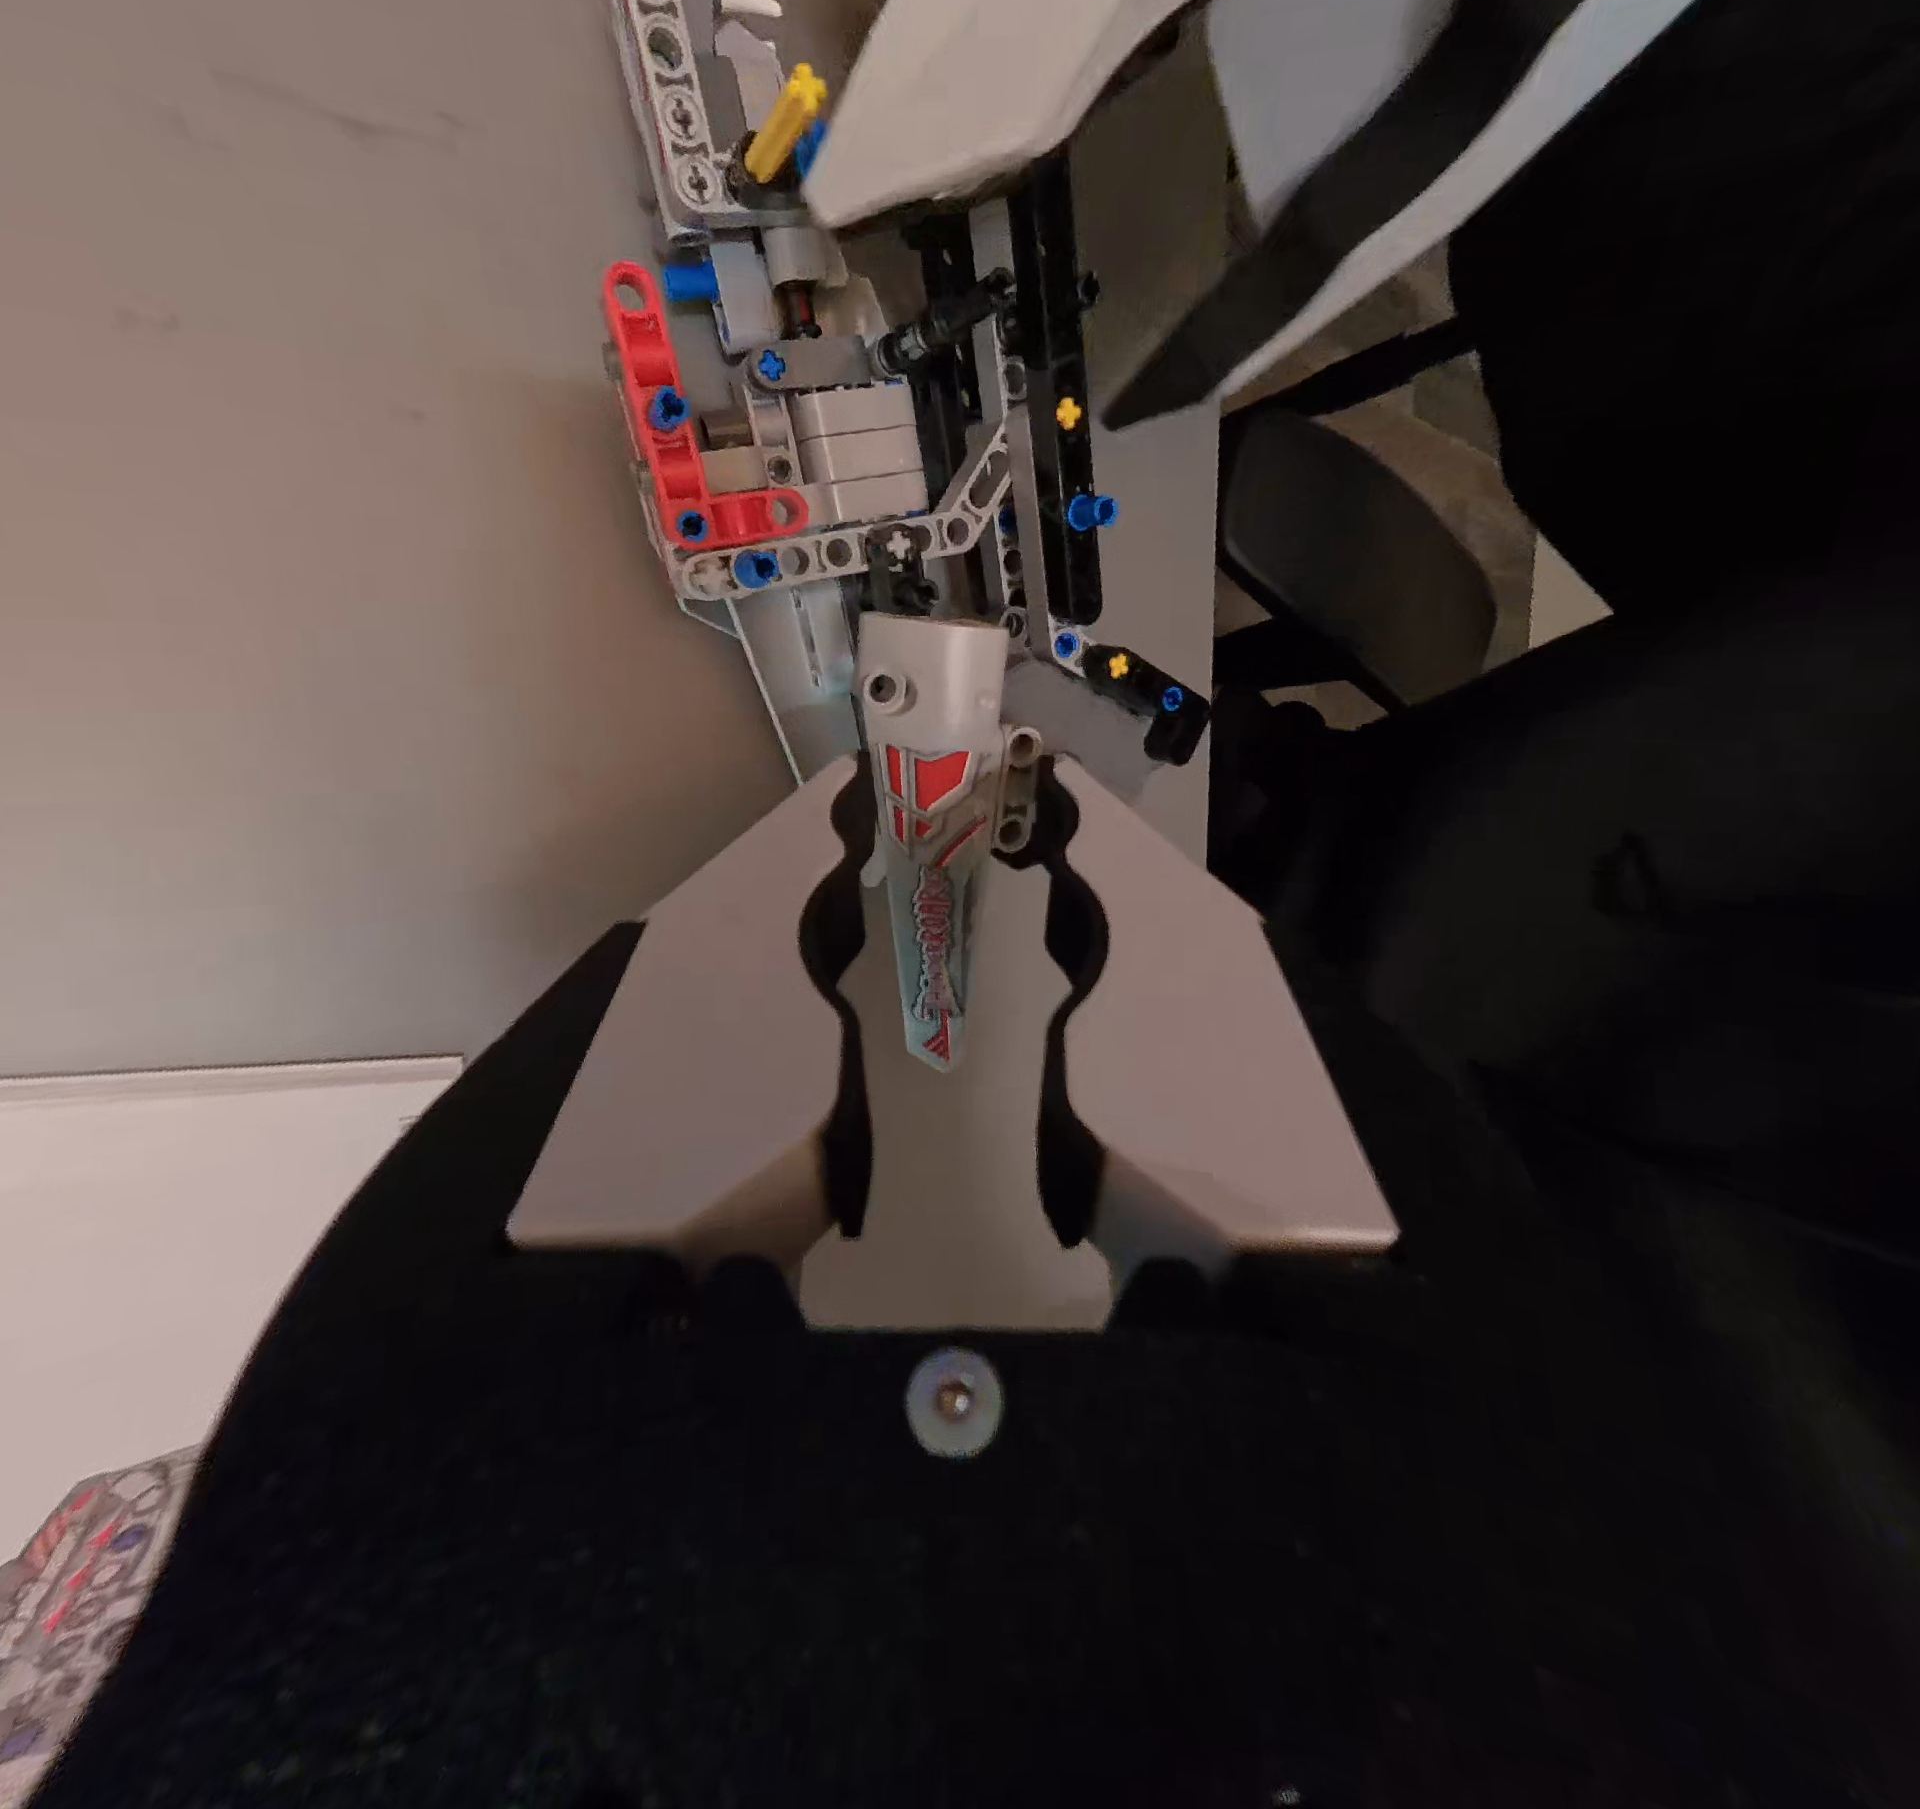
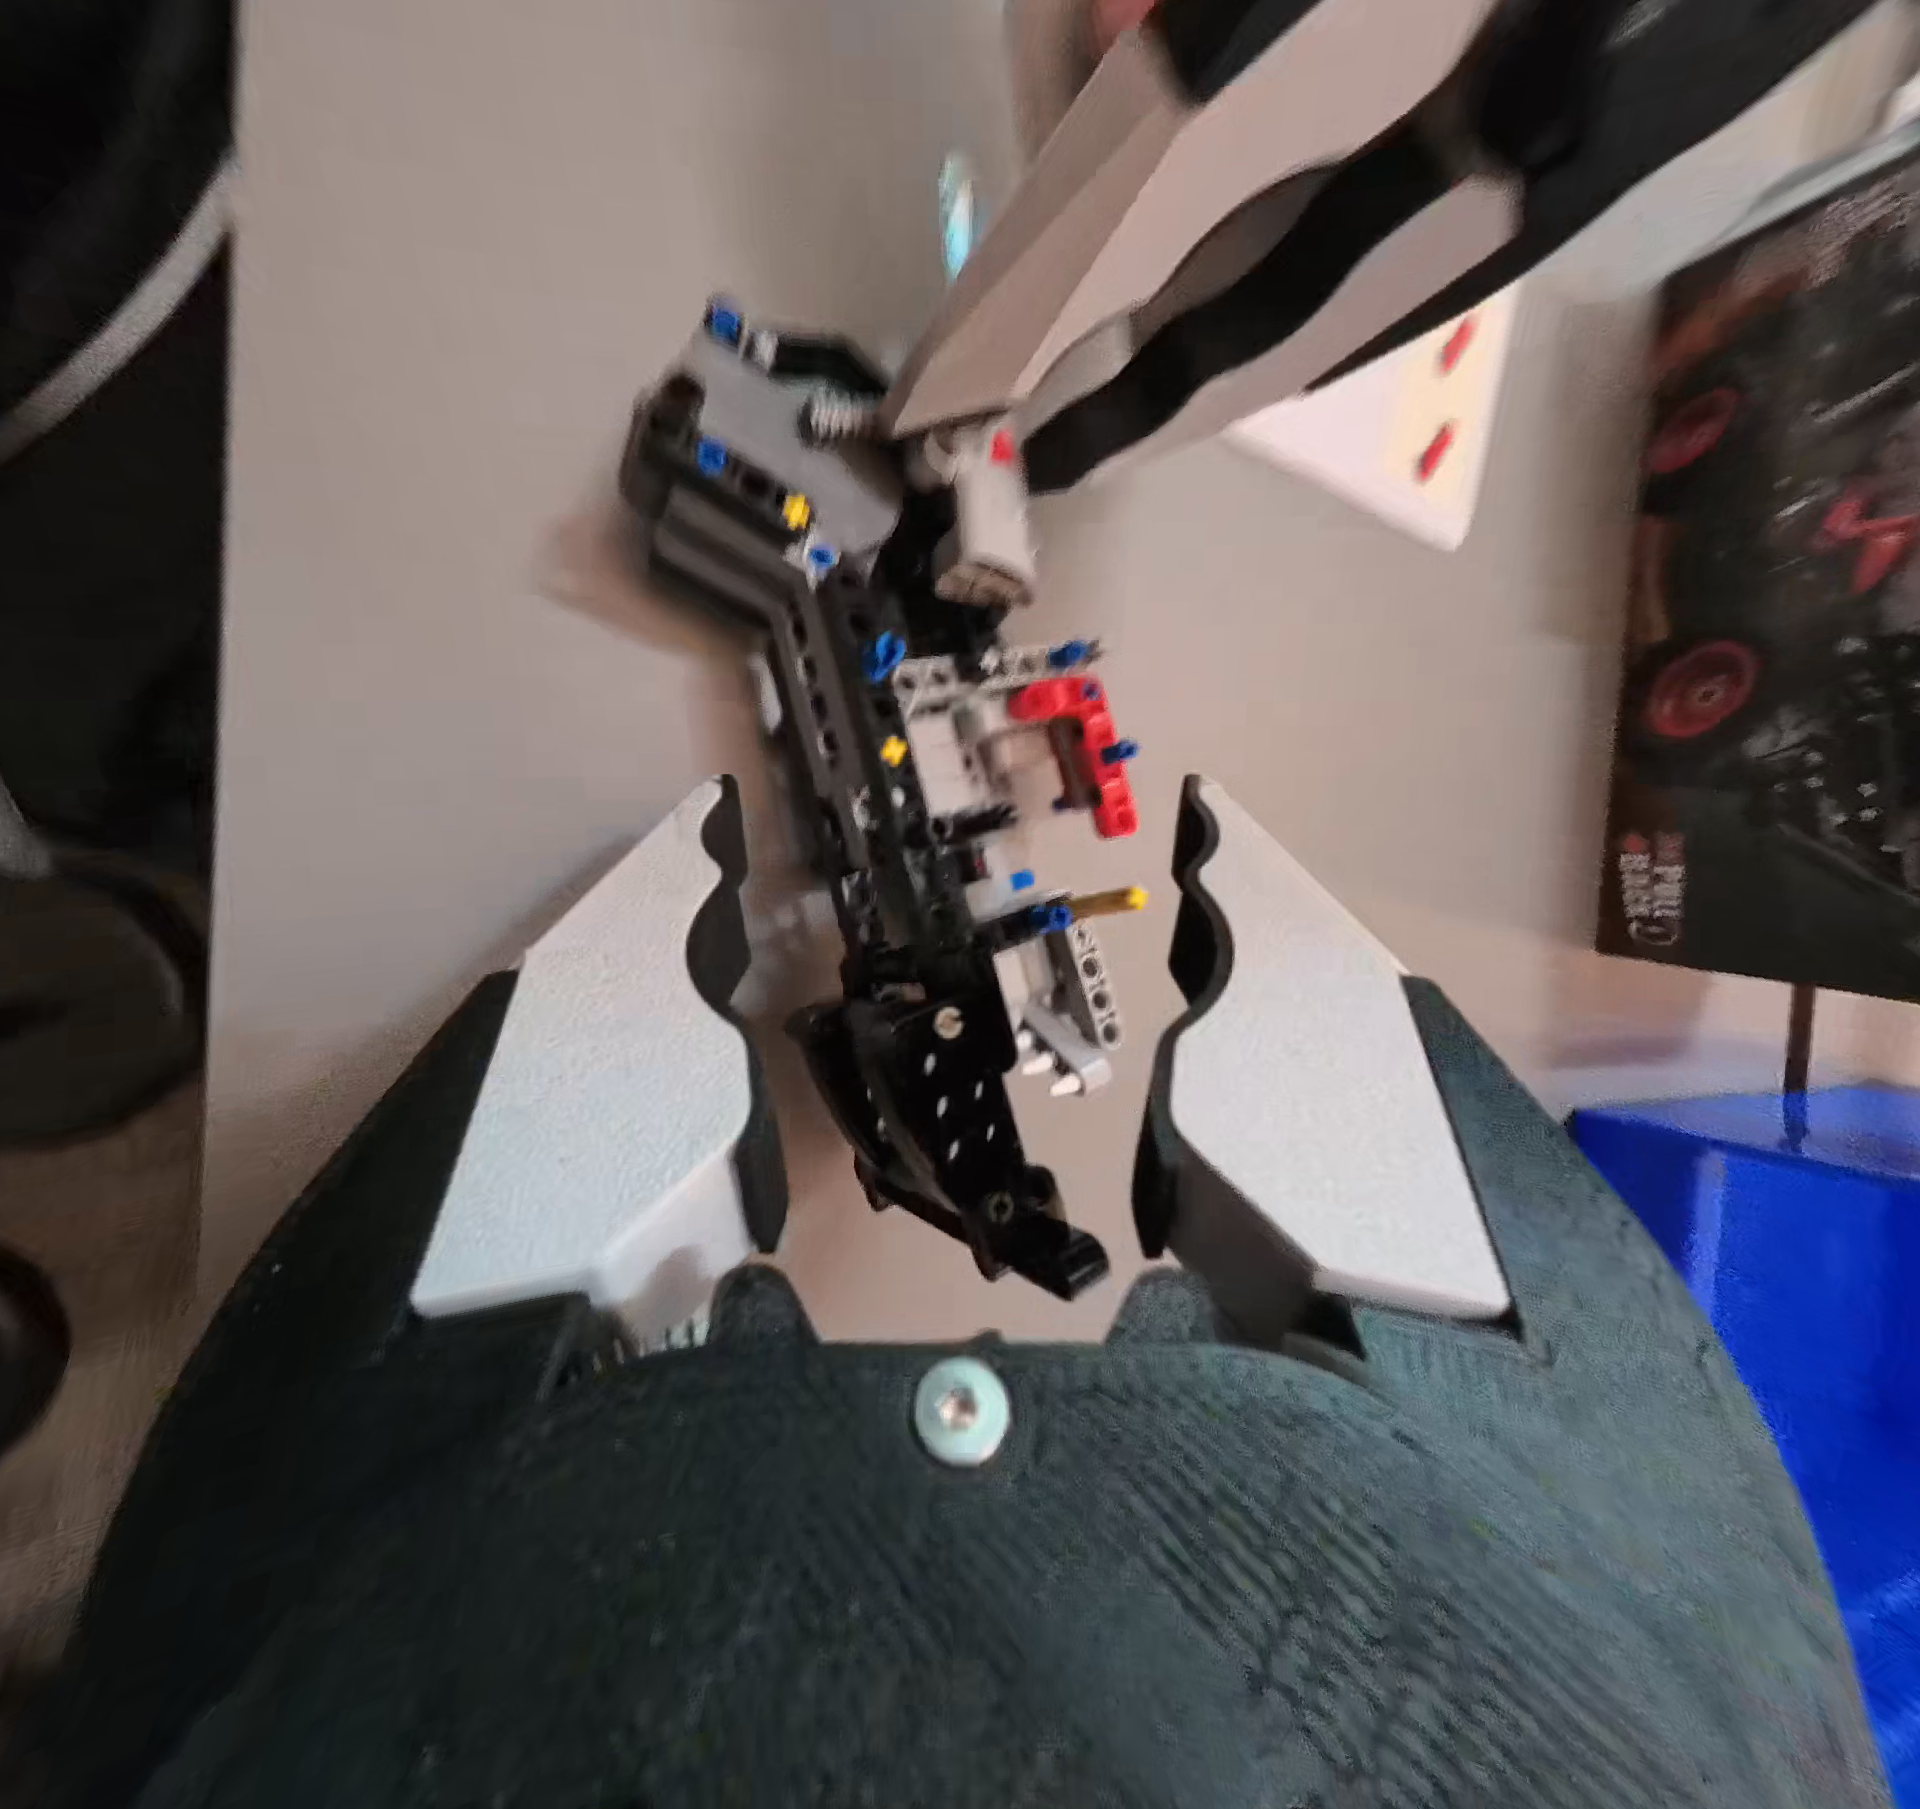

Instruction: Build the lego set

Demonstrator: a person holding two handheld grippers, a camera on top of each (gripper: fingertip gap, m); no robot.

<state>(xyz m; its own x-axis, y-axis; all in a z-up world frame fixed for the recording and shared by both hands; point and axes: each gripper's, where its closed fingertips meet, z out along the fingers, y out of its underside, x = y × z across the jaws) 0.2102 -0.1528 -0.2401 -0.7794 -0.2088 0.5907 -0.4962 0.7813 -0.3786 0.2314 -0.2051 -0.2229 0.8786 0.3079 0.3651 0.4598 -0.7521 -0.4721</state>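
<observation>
One lego model [image 1: 852, 471] (two grippers)

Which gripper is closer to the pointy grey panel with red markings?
Left. The left gripper has its jaws shut on the grey panel. The right gripper is open at the model's far black end, away from it.
</observation>
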